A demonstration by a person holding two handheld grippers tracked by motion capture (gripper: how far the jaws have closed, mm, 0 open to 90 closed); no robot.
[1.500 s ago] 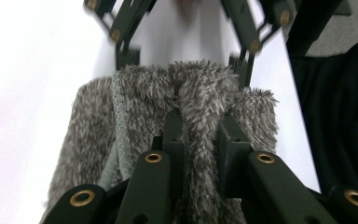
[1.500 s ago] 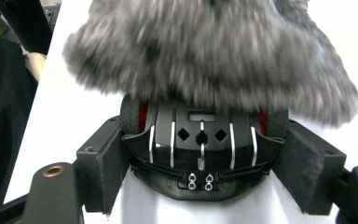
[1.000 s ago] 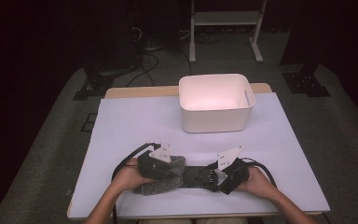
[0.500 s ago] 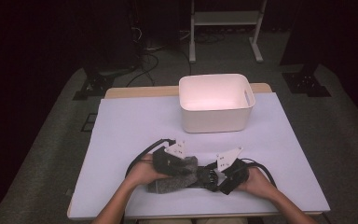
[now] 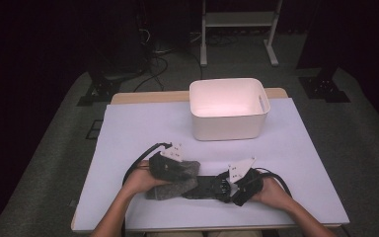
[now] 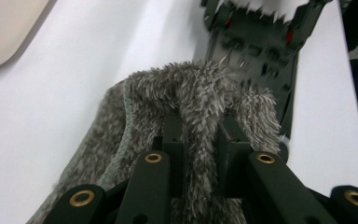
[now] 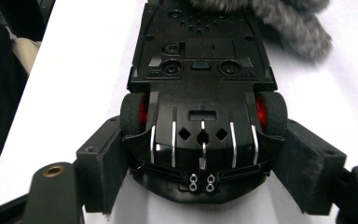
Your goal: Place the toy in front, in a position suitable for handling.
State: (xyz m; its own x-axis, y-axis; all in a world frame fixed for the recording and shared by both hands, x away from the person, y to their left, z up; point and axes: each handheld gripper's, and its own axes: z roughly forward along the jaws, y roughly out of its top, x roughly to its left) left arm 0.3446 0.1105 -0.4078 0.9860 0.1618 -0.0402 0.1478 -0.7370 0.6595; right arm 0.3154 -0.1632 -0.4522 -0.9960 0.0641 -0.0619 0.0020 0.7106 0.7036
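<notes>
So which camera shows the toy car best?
The right gripper view: the toy car lies underside up, wheels visible. The left gripper view shows its far end behind grey cloth; in the high view it is small and dark.

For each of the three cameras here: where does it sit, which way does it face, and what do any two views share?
High view: above the near table edge, looking forward and down at the white bin; both forearms, left tongs, right tongs.
Left gripper view: on the left tongs, looking along jaws shut on the grey furry cloth.
Right gripper view: on the right tongs, jaws flanking the upturned toy car.
Shared: all show cloth and car.
</notes>
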